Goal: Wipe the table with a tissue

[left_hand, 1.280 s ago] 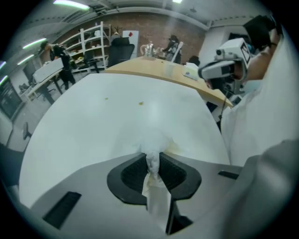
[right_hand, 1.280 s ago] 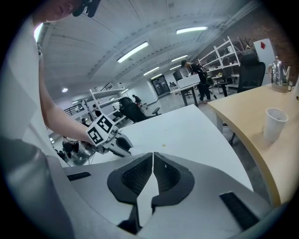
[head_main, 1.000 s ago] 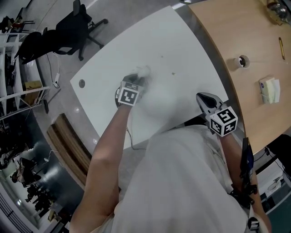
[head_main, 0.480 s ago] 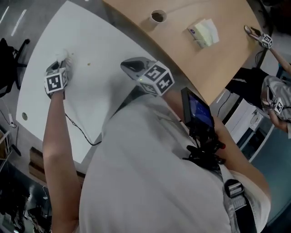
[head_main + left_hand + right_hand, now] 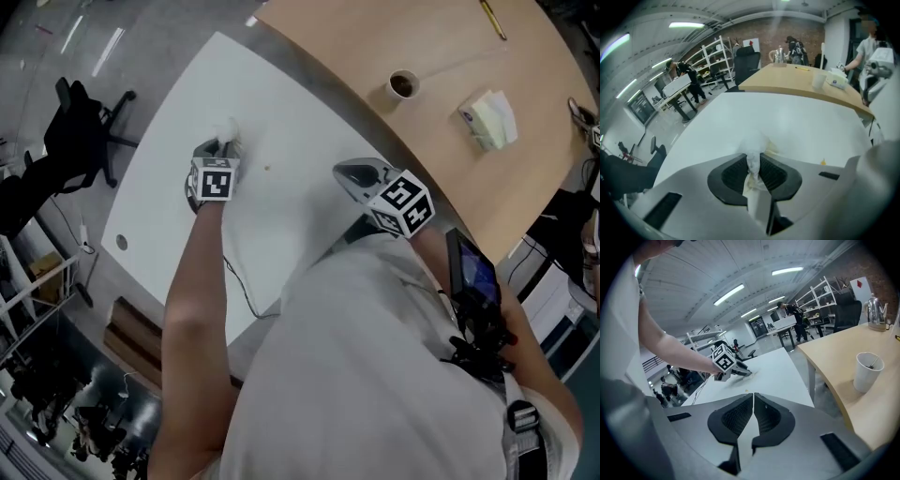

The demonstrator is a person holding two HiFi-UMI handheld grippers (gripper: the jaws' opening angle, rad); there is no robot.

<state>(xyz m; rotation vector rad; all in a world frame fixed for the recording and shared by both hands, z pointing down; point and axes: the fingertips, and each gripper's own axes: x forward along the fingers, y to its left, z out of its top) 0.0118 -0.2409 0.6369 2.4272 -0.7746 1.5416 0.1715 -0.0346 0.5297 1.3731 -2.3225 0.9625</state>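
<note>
A crumpled white tissue [image 5: 225,127] is pressed onto the white table [image 5: 281,103]. My left gripper [image 5: 221,142] is shut on it. In the left gripper view the tissue [image 5: 753,144] runs up between the dark pads and bunches on the table just ahead of my left gripper [image 5: 753,158]. A small yellowish crumb [image 5: 823,162] lies to the right of the tissue, also seen as a speck [image 5: 266,169]. My right gripper [image 5: 356,174] hovers over the table's near right edge, shut and empty [image 5: 753,401].
The wooden table [image 5: 450,56] adjoins the white one at the right. It carries a paper cup [image 5: 403,85] and a tissue pack [image 5: 487,118]. An office chair [image 5: 80,122] stands beyond the white table's far left side. A cable [image 5: 239,286] hangs off the near edge.
The left gripper has slid across the white table with the tissue still in it. The right gripper shifted a little. The head view has swung.
</note>
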